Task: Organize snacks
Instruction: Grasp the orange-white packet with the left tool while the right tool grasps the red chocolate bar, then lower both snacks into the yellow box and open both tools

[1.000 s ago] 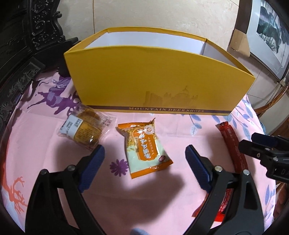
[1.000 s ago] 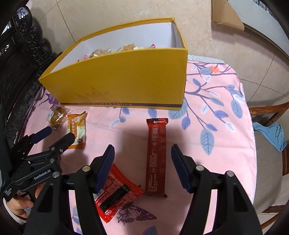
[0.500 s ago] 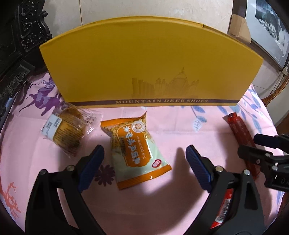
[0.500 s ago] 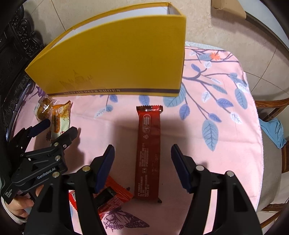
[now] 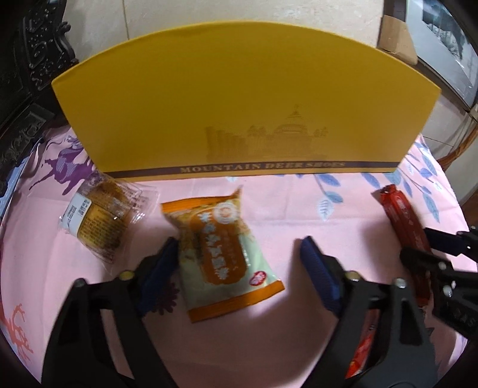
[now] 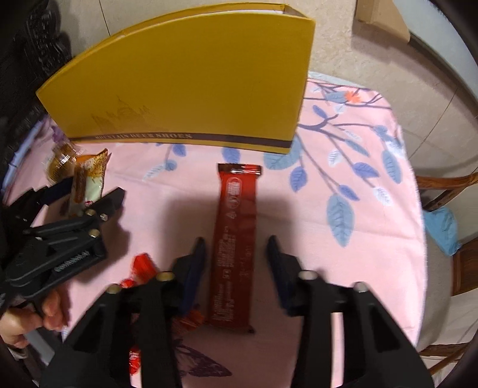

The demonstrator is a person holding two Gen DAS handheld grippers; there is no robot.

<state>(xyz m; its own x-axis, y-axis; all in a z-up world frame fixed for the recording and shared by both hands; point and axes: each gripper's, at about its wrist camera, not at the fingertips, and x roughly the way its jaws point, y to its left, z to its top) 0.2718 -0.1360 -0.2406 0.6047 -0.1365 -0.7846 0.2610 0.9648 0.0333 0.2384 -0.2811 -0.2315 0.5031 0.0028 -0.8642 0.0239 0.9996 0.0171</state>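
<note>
Crinkly foil: orange snack packet (image 5: 222, 256) mid-tabletop, near the yellow shoe box (image 5: 233, 113); left gripper (image 5: 239, 274) closing around it. Dark red bar (image 6: 236, 238), light, stiffish, lies between closing right gripper (image 6: 236, 268) jaws; pinch mid-length.

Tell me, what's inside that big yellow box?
From here, nothing shows: the yellow box turns its tall front wall to both cameras, hiding the inside. Only a sliver of white inner wall peeks over the rim.
</note>
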